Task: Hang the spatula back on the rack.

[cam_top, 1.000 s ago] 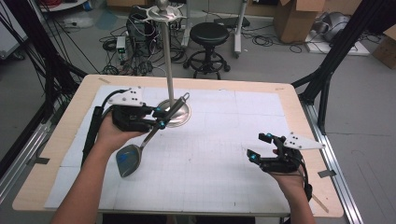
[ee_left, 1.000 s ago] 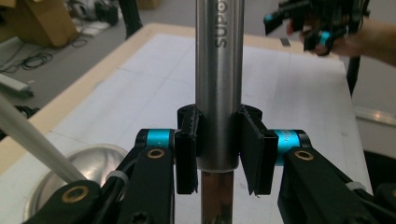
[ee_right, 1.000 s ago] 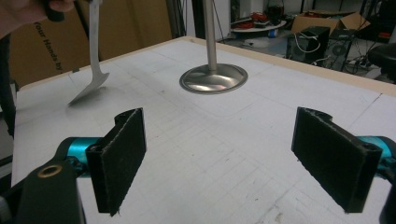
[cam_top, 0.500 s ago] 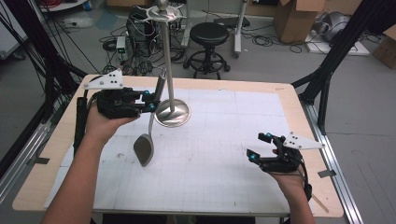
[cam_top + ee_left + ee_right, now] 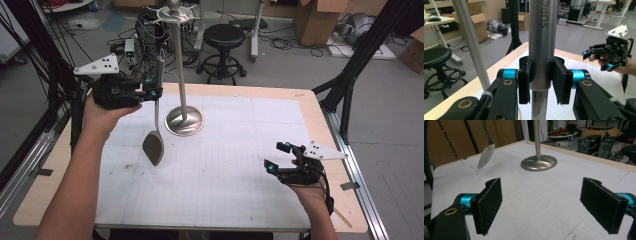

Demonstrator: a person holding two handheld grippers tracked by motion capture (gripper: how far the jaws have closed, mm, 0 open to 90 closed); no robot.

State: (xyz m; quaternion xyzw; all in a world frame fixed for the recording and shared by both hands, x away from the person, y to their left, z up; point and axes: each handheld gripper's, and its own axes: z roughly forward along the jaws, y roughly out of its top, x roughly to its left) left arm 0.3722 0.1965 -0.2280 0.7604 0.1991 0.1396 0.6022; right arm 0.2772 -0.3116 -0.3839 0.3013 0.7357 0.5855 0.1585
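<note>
Left hand-held gripper point(image 5: 156, 93) is clamped on the round steel handle of a long metal spatula point(image 5: 154, 131), which now hangs upright with its flat blade clear of the desk point(image 5: 240, 165). A second ago the spatula lay slanted with its blade down near the white gridded mat; since then the hand has lifted it and swung it upright, just beside the tall polished steel stand with a round dished base point(image 5: 184, 120). My guess is that the tool is meant for one of the arms at the stand's top, so the lift is done and the hanging is not.

Right hand-held gripper point(image 5: 277, 157) rests low at the desk's near right side, jaws wide apart and empty, unmoved from a second ago.

In the left gripper view the black pads point(image 5: 524, 82) press both sides of the handle point(image 5: 542, 45), a grip that the high view leaves too small to judge. From the right gripper view, the blade point(image 5: 486, 152) floats above the mat, apart from the stand's base point(image 5: 538, 162).
</note>
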